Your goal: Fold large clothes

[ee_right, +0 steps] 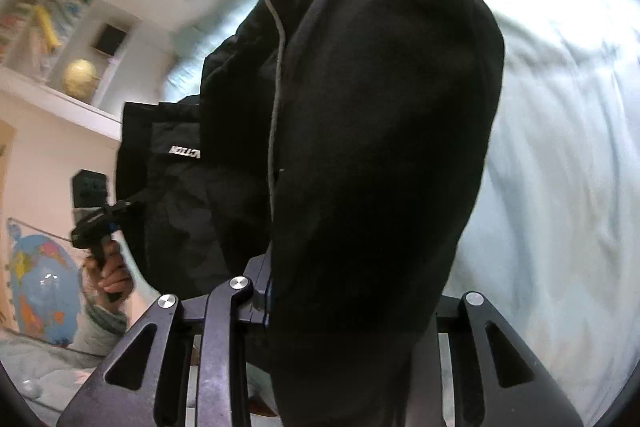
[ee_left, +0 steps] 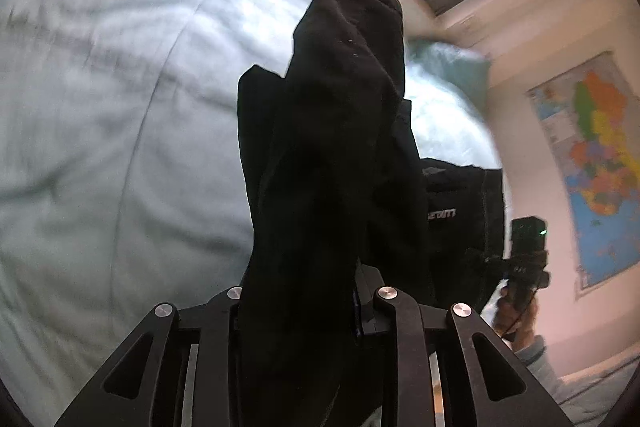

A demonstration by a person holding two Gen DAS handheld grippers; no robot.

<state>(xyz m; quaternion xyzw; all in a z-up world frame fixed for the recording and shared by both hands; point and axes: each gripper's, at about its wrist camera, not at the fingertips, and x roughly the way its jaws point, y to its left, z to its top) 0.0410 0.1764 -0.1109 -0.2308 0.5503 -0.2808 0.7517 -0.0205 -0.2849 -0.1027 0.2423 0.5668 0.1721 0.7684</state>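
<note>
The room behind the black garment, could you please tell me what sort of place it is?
Probably a bedroom: a pale green bed sheet, a pillow, a wall map and a shelf globe.

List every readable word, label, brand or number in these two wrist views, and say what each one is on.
"CTION": white letters, upside down and partly covered by a fold, on the black garment in the right wrist view.
The same white print on the garment in the left wrist view: too blurred to read.
Wall map: its labels are too small and blurred to read.
Globe: no legible text.
No numbers or signs can be read.
</note>
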